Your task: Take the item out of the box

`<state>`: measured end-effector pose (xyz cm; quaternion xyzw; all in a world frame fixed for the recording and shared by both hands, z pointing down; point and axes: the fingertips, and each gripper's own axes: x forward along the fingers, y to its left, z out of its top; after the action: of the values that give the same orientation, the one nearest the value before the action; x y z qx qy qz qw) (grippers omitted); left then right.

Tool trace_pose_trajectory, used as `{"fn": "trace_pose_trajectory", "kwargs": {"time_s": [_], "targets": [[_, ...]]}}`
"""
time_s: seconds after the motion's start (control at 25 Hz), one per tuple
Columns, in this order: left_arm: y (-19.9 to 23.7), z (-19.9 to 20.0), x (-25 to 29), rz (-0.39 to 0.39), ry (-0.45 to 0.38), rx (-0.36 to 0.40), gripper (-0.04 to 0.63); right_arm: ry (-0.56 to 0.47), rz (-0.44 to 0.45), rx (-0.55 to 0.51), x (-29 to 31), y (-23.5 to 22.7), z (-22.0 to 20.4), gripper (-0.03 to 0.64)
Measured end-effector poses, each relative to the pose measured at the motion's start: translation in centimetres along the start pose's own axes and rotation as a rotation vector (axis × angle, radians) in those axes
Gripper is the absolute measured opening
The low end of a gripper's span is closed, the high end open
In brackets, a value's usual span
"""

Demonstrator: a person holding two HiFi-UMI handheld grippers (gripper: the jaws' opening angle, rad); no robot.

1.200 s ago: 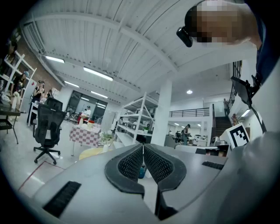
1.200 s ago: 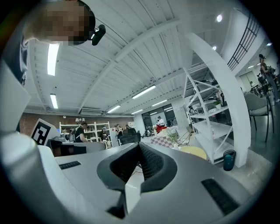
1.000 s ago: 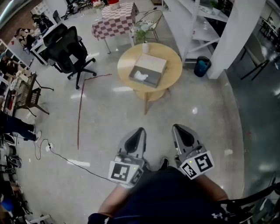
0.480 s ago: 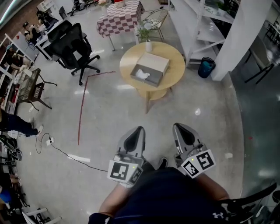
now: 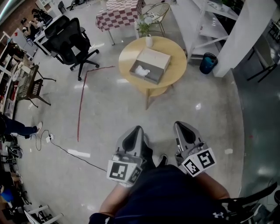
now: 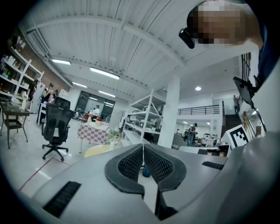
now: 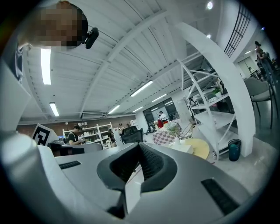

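A shallow open box (image 5: 150, 65) lies on a round wooden table (image 5: 175, 74), a few steps ahead of me. A white crumpled item (image 5: 141, 70) rests in the box's near left part. My left gripper (image 5: 135, 131) and right gripper (image 5: 181, 127) are held low in front of my body, far from the table, both shut with nothing between the jaws. In the left gripper view the left gripper (image 6: 143, 147) points at the table (image 6: 98, 150). In the right gripper view the right gripper (image 7: 139, 146) points towards the box (image 7: 182, 148).
A white vase with a plant (image 5: 148, 40) stands at the table's far edge. A black office chair (image 5: 72, 41) is to the left, a checkered table (image 5: 122, 8) behind, and white shelving (image 5: 205, 22), a pillar (image 5: 245, 30) and a blue bin (image 5: 208, 62) to the right. A cable (image 5: 65, 155) crosses the floor.
The table and box have come slightly closer and shifted in the head view. Both grippers stay shut and in the same place before my body.
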<state>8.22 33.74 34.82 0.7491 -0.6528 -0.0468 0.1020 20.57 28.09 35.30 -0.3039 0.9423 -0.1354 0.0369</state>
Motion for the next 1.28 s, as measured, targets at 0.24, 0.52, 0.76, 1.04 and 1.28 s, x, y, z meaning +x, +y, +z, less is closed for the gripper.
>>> {"fn": "trace_pose_trajectory", "kwargs": {"time_s": [0.24,0.52,0.76,1.04,1.28], "targets": [[3.4,0.7,4.3,-0.045,0.009,-0.008,0.020,-0.003,-0.055,-0.012,4.3,-1.9,0.6,0.012],[9.4,3.1,9.4,-0.100,0.005,-0.021,0.020,-0.005,-0.108,-0.029,11.7,-2.8,1.7,0.011],[14.5,4.2,12.1,-0.129,0.003,-0.031,0.019,-0.004,-0.142,-0.046,16.9,-2.3,1.8,0.011],[18.6,5.3,14.1,-0.150,-0.009,-0.051,0.020,0.017,-0.176,-0.065,20.7,-2.2,1.8,0.011],[20.4,5.7,15.0,-0.149,-0.005,-0.073,0.019,0.034,-0.182,-0.066,22.8,-2.0,1.9,0.011]]}}
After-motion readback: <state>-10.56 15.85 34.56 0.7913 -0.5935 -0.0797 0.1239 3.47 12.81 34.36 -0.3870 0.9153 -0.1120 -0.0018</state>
